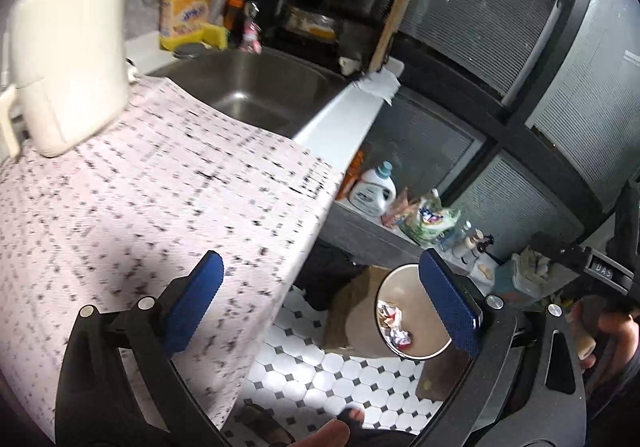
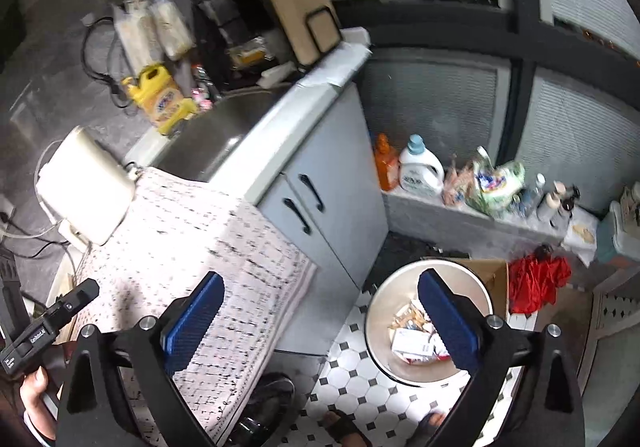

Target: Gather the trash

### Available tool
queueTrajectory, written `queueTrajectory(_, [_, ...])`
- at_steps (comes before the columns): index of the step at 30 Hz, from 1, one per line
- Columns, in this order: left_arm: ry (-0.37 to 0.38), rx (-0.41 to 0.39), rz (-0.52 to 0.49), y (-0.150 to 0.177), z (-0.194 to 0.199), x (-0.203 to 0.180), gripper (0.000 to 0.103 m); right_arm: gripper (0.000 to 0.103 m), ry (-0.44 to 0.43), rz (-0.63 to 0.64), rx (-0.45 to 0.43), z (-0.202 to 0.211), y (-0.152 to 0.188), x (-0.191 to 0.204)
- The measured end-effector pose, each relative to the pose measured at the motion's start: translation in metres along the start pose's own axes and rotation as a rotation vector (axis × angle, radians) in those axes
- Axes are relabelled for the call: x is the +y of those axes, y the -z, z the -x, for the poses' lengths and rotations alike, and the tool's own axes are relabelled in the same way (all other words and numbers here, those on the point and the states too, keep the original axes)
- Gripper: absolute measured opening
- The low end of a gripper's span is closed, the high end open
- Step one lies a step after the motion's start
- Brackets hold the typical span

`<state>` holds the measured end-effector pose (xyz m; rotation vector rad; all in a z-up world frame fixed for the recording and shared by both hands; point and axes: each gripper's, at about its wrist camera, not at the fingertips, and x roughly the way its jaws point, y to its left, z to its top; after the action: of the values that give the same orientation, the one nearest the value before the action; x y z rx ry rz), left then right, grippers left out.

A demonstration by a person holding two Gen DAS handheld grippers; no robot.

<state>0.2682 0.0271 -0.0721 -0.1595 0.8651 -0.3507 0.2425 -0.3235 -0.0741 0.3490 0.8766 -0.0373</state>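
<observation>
A round metal trash bin [image 2: 384, 327] stands on the tiled floor beside the counter, with crumpled wrappers and paper trash [image 2: 412, 343] inside. It also shows in the left wrist view [image 1: 432, 343], with trash [image 1: 394, 323] in it. My left gripper [image 1: 324, 311] is open and empty, held over the counter's edge with its right finger over the bin. My right gripper [image 2: 324, 315] is open and empty, higher up, its right finger over the bin. A patterned cloth [image 1: 132, 199] covers the counter, and no trash shows on it.
A white kettle [image 1: 68, 55] stands on the cloth at the left. A steel sink [image 1: 256, 87] lies behind, with a yellow detergent bottle [image 1: 182, 7]. A crumpled white tissue [image 1: 378, 83] lies on the counter's far corner. Bottles [image 2: 420, 167] and a red cloth [image 2: 536, 279] lie by the window.
</observation>
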Motion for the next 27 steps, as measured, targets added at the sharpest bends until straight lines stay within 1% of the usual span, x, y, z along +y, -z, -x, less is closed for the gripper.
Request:
queueTrajectory(3, [-0.025, -0.03, 0.018, 0.005, 0.021, 0.005, 0.097, 0.095, -0.01, 0.039, -0.022, 0.013, -0.003, 0.018])
queueTrajectory(6, [-0.059, -0.075, 0.034, 0.009, 0.042, 0.002, 0.097, 0.095, -0.05, 0.066, -0.041, 0.029, -0.006, 0.03])
queueTrajectory(10, [-0.11, -0.153, 0.031, 0.016, 0.078, -0.01, 0.097, 0.095, -0.066, 0.132, -0.068, 0.051, -0.007, 0.038])
queueTrajectory(11, [-0.122, -0.172, 0.035, 0.019, 0.088, -0.015, 0.097, 0.095, -0.082, 0.155, -0.071, 0.057, -0.007, 0.039])
queueTrajectory(14, [-0.136, -0.193, 0.07, 0.026, 0.11, -0.026, 0.097, 0.095, -0.11, 0.207, -0.051, 0.072, -0.007, 0.042])
queueTrajectory(16, [-0.157, -0.211, 0.069, 0.033, 0.124, -0.036, 0.097, 0.095, -0.133, 0.242, -0.061, 0.084, -0.004, 0.042])
queueTrajectory(18, [-0.197, -0.221, 0.067, 0.043, 0.136, -0.047, 0.097, 0.095, -0.154, 0.267, -0.067, 0.097, 0.001, 0.04])
queueTrajectory(22, [-0.223, -0.251, 0.111, 0.06, 0.161, -0.062, 0.097, 0.095, -0.208, 0.3, -0.07, 0.118, 0.012, 0.036])
queueTrajectory(24, [-0.251, -0.266, 0.116, 0.07, 0.173, -0.072, 0.097, 0.095, -0.22, 0.329, -0.078, 0.127, 0.018, 0.036])
queueTrajectory(27, [-0.273, -0.281, 0.123, 0.081, 0.187, -0.085, 0.097, 0.095, -0.248, 0.355, -0.085, 0.141, 0.025, 0.032])
